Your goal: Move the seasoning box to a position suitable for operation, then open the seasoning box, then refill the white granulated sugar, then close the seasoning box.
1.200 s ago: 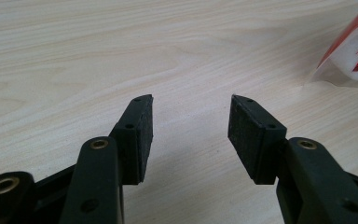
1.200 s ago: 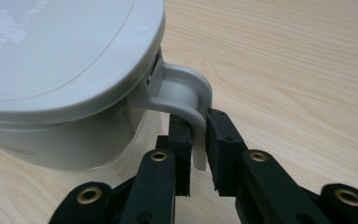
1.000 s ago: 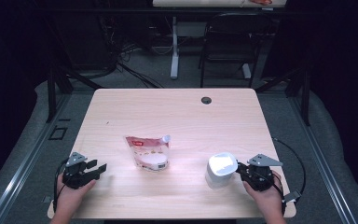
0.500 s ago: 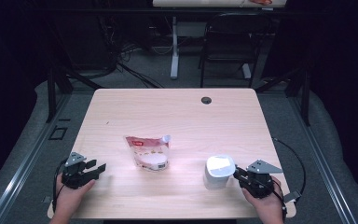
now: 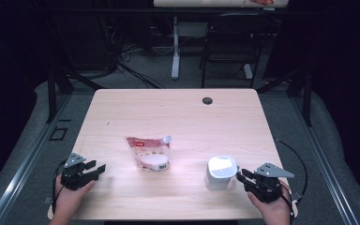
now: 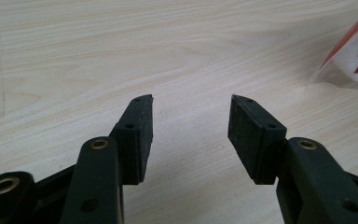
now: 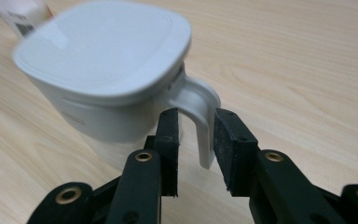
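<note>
A white lidded mug (image 5: 221, 172) stands upright on the table's near right part. In the right gripper view, its lid (image 7: 102, 60) looms large and its handle (image 7: 200, 107) sits between the jaws of my right gripper (image 7: 196, 116). Those jaws have just been opening; the left pad stands clear of the handle. In the high view, my right gripper (image 5: 242, 176) is just right of the mug. A red and white pouch (image 5: 149, 152) lies flat near the table's middle, its corner (image 6: 354, 60) at the far right of the left gripper view. My left gripper (image 5: 98, 168) (image 6: 190, 102) rests open and empty at the near left.
The light wooden table (image 5: 178, 112) has a round cable hole (image 5: 207, 100) near its far edge. Behind the table stand a dark chair (image 5: 225, 42) and a desk leg (image 5: 174, 47). Grey floor surrounds the table.
My right gripper's jaws have spread apart around the mug handle and the hand has drawn slightly back toward the near edge. The mug now stands level. My left gripper has not moved.
</note>
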Available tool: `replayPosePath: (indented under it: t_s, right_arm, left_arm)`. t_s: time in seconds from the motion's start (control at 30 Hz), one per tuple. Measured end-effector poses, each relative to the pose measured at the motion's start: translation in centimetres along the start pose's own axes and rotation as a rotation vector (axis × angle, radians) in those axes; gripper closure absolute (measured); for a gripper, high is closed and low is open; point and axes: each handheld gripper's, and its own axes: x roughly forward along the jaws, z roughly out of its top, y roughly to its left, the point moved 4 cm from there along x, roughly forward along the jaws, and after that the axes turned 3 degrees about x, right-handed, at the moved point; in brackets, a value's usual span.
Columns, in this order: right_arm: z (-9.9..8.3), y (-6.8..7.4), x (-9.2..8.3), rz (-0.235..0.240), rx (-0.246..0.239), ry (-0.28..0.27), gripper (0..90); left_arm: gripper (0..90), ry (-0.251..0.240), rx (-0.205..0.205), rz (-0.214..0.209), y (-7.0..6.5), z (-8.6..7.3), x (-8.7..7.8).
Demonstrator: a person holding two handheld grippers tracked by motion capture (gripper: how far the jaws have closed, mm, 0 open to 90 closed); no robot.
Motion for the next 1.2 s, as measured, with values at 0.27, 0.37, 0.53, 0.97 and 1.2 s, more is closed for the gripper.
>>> replayPosePath:
  t_s: [0.27, 0.37, 0.53, 0.97, 1.2]
  right_arm:
    - [2.2, -0.2, -1.4, -0.023, -0.008, -0.05, 75.7]
    - [2.9, -0.5, -1.4, -0.019, 0.008, -0.041, 76.0]
    - [3.6, -0.7, -0.6, -0.013, 0.015, -0.013, 78.9]
    - [5.9, -0.2, 0.1, 0.006, -0.015, -0.038, 87.2]
    - [6.5, 0.8, 0.2, 0.001, -0.059, -0.032, 88.9]
  left_arm:
    - [50.3, 0.009, 0.001, 0.001, 0.0, -0.1, 0.1]
    - [50.3, 0.011, 0.001, 0.003, 0.0, -0.1, 0.1]
    - [50.3, 0.011, -0.003, 0.004, 0.0, -0.2, 0.0]
    - [50.3, 0.015, -0.007, 0.011, 0.1, -0.4, 0.0]
    - [50.3, 0.014, -0.009, 0.006, 0.1, -0.4, 0.1]
